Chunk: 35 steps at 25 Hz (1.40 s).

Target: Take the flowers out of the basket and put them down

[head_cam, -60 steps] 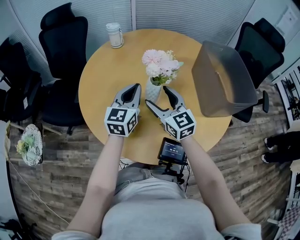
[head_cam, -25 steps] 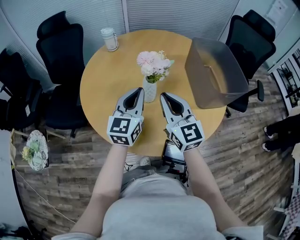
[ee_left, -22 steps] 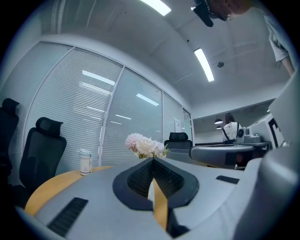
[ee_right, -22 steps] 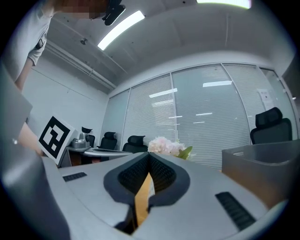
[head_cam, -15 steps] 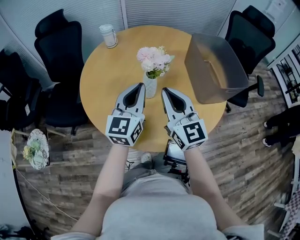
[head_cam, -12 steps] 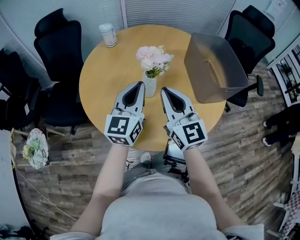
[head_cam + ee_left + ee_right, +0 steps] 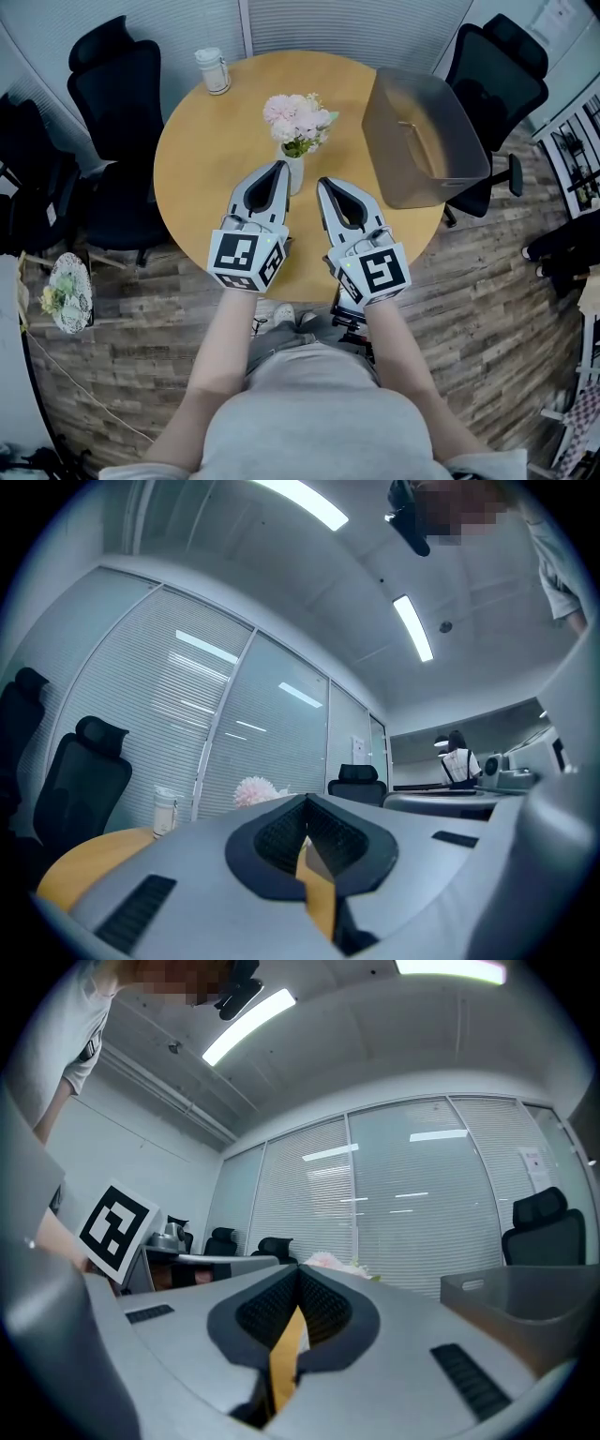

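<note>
Pink flowers (image 7: pixel 298 116) stand upright in a small white vase (image 7: pixel 292 174) in the middle of the round wooden table (image 7: pixel 211 141). The grey basket (image 7: pixel 422 141) sits to their right at the table's edge, apart from them. My left gripper (image 7: pixel 279 167) is shut and empty, its tip just left of the vase. My right gripper (image 7: pixel 322 182) is shut and empty too, just right of the vase. Above the closed jaws the left gripper view shows a flower head (image 7: pixel 255 789). The right gripper view shows the flowers (image 7: pixel 330 1261) and the basket (image 7: pixel 525 1302).
A lidded glass jar (image 7: pixel 213 70) stands at the table's far left edge. Black office chairs (image 7: pixel 117 70) ring the table on the left and behind the basket (image 7: pixel 502 56). A small screen on a stand (image 7: pixel 347 305) sits below the near edge.
The right gripper's jaws, open beside the vase at first, have closed. Both grippers have drawn back a little toward the near edge and now barely move.
</note>
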Each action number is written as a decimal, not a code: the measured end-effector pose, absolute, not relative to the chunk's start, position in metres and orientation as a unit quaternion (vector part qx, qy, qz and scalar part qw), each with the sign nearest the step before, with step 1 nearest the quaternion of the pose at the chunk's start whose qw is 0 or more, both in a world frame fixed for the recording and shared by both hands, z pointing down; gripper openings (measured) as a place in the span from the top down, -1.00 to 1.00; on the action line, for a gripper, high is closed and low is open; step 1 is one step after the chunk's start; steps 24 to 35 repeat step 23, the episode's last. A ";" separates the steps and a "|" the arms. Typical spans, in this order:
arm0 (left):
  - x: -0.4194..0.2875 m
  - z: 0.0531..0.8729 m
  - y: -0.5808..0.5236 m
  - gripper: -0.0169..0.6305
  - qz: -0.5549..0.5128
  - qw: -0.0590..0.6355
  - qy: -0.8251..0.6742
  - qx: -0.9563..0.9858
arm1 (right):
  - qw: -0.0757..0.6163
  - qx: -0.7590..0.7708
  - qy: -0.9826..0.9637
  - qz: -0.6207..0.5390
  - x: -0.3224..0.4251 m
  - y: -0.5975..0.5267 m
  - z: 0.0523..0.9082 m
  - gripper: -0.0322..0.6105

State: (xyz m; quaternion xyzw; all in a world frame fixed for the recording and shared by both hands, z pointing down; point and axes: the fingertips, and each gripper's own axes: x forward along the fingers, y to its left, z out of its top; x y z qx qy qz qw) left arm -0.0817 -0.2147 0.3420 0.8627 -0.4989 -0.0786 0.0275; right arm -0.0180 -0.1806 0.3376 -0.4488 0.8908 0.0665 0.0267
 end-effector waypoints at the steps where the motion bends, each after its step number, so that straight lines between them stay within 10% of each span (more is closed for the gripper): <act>1: -0.080 0.340 -0.214 0.94 -0.079 0.027 -0.499 0.862 | 0.025 -0.448 0.891 0.067 -0.017 -0.180 0.336 0.82; 35: -0.061 0.325 -0.194 0.94 -0.067 0.011 -0.507 0.859 | 0.054 -0.440 0.895 0.047 -0.002 -0.171 0.312 0.83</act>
